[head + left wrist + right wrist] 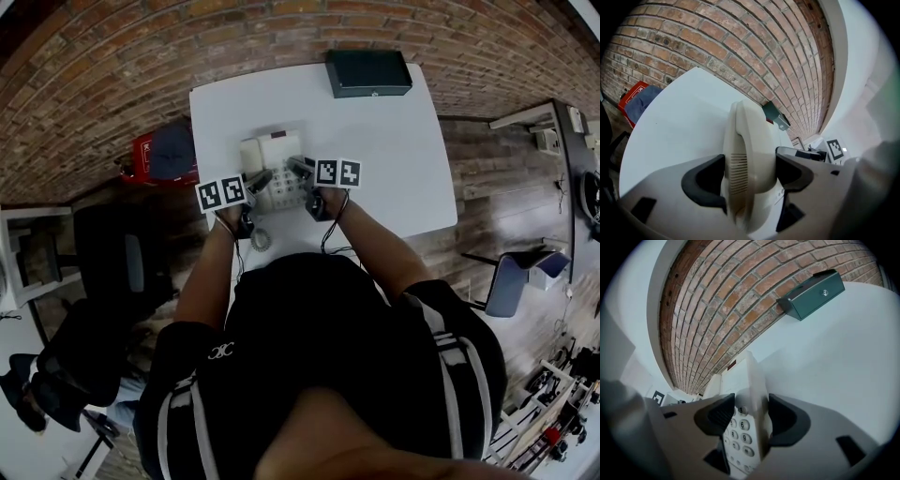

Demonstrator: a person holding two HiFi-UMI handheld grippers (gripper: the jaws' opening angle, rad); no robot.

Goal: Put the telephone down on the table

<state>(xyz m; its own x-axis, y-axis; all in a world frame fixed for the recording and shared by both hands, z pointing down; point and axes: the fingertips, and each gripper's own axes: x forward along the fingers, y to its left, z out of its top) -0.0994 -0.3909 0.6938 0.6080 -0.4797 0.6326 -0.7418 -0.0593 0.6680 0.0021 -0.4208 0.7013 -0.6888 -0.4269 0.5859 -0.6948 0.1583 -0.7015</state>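
Note:
A cream desk telephone (275, 153) is held between my two grippers over the white table (394, 169). My left gripper (262, 177) is shut on its handset (746, 154), which stands on edge between the dark pads (705, 180). My right gripper (299, 167) is shut on the keypad side of the telephone (747, 376), with number keys (738, 434) showing between the jaws. Whether the telephone's base touches the tabletop I cannot tell. A coiled cord (260, 240) hangs near the table's front edge.
A dark green metal box (368, 72) lies at the table's far edge against the brick wall, also seen in the right gripper view as the green box (813, 294). A red case with a blue cloth (157, 153) sits left of the table. A black chair (122, 267) stands at the near left.

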